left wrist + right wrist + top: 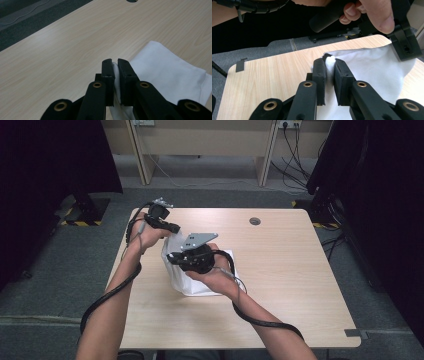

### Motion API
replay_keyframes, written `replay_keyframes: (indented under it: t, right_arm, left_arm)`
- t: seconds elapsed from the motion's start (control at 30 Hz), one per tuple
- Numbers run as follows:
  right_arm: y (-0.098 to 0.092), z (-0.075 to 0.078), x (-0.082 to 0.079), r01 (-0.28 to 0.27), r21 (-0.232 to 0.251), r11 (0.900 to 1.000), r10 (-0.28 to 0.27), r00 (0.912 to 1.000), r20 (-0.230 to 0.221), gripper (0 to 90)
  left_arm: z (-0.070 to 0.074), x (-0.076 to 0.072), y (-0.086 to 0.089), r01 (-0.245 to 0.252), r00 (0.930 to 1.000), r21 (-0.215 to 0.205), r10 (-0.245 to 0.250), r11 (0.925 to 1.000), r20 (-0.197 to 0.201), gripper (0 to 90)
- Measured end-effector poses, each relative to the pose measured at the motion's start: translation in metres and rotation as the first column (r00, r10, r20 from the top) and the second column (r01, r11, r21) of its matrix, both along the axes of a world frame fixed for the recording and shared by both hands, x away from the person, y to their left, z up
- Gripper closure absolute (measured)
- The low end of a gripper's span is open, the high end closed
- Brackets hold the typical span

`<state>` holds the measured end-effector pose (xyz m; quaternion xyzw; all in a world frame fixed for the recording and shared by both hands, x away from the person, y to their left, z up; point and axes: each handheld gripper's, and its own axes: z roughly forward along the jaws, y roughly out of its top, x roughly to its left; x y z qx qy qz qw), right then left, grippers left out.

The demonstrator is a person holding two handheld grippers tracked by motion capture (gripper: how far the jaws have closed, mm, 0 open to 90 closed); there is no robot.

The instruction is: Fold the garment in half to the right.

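A white cloth [199,284] is lifted at the left middle of the light wooden table [280,270], and its lower part rests on the tabletop. My left gripper [175,228] is shut on the cloth's upper far edge. In the left gripper view the gripper [115,67] pinches a thin fold, and the cloth [170,72] spreads to the right. My right gripper [170,257], nearer the person, is shut on another bunched edge. In the right gripper view the gripper [329,63] clamps a wad of cloth [372,72], which stretches up to the other gripper, held in a hand at the upper right.
A round cable hole [255,221] sits near the table's far edge. A grey tag [356,333] sticks out at the near right corner. Dark curtains [55,165] flank the table, and desk legs and cables stand on the grey floor behind.
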<state>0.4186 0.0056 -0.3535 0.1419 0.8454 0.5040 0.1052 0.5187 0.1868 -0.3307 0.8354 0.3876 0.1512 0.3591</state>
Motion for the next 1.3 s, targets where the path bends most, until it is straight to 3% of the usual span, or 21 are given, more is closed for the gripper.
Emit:
replay_keyframes:
  t: [0.4,0.7,1.3]
  right_arm:
    - [-0.020,-0.002,0.007,0.005,0.023,1.000,-0.004,0.9998,-0.017,80.7]
    - [-0.033,0.004,0.013,-0.001,0.037,0.999,0.002,0.9997,-0.026,80.7]
    - [-0.048,0.005,0.021,-0.014,0.047,0.999,0.017,0.9986,-0.051,80.6]
  left_arm:
    - [-0.008,0.011,-0.012,0.030,0.9995,-0.027,-0.030,0.9992,-0.010,84.2]
    - [-0.005,0.014,-0.013,0.041,0.9991,-0.061,-0.042,0.9973,-0.002,84.2]
    - [-0.004,0.021,-0.024,0.060,0.9982,-0.087,-0.060,0.9944,0.007,84.0]
